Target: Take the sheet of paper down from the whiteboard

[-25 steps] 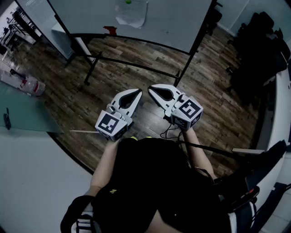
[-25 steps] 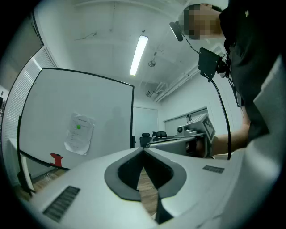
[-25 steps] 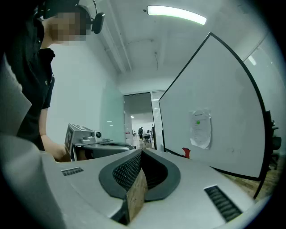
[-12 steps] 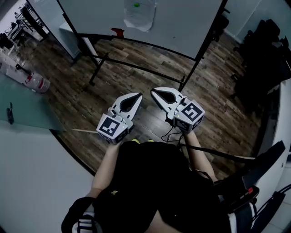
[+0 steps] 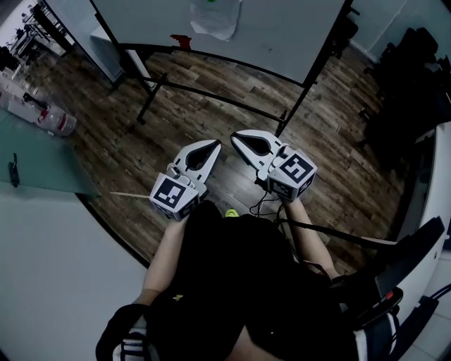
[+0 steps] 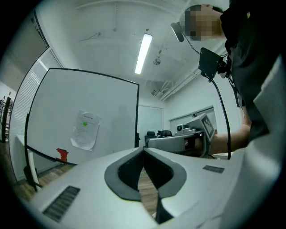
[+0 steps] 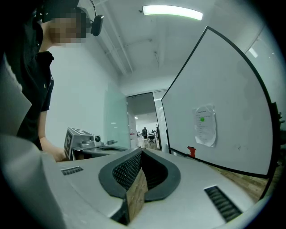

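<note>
A crumpled white sheet of paper [image 5: 215, 17] hangs on the whiteboard [image 5: 282, 35], pinned by a green magnet [image 6: 84, 125]. The sheet [image 6: 85, 129] [image 7: 204, 126] shows in both gripper views, well ahead of the jaws. My left gripper [image 5: 213, 144] and right gripper [image 5: 236, 135] are held side by side over the wooden floor, level, tips towards the board, a good way short of it. Both are shut with nothing between the jaws. My own left gripper [image 6: 143, 149] and right gripper [image 7: 140, 150] fill the lower part of their views.
A small red object [image 5: 181, 41] sits on the board's tray left of the paper. The board's black stand legs [image 5: 211, 99] cross the floor between me and the board. A glass table [image 5: 35, 162] with a bottle [image 5: 53, 121] is at left; dark chairs [image 5: 416, 77] at right.
The head view has shifted a little, so the board and paper sit further right and higher in it. Both grippers stay in place and shut.
</note>
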`<act>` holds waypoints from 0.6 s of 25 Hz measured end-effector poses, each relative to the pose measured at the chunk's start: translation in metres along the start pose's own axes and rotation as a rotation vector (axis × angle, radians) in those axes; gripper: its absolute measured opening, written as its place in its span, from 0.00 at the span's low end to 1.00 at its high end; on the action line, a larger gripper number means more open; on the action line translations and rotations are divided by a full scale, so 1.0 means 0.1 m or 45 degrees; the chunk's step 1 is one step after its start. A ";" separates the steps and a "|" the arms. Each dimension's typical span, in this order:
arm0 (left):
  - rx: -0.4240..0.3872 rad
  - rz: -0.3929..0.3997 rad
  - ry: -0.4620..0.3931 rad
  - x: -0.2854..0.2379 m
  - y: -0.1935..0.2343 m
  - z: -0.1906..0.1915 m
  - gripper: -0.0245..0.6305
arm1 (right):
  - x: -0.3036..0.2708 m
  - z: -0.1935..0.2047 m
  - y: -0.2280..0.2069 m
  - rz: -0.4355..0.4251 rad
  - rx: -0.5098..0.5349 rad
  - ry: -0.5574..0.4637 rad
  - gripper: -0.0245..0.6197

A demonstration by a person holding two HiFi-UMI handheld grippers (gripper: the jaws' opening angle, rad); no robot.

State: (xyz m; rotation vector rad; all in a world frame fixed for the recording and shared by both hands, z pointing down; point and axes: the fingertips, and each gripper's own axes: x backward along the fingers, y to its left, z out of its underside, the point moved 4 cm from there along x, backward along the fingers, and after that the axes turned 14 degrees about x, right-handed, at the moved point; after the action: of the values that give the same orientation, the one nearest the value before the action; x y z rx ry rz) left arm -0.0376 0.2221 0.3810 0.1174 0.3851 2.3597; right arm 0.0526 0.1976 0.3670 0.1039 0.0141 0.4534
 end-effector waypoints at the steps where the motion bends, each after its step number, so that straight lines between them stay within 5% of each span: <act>1: 0.002 -0.001 0.002 -0.01 0.00 0.01 0.07 | 0.00 0.00 0.00 0.000 -0.004 -0.002 0.05; 15: -0.009 0.000 -0.019 -0.19 0.26 -0.08 0.07 | -0.20 0.12 -0.23 0.020 0.000 0.032 0.05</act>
State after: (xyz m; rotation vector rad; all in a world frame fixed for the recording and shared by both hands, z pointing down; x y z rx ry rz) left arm -0.0427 0.1890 0.3819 0.1313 0.3694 2.3584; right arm 0.0447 0.1672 0.3768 0.0980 0.0382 0.4704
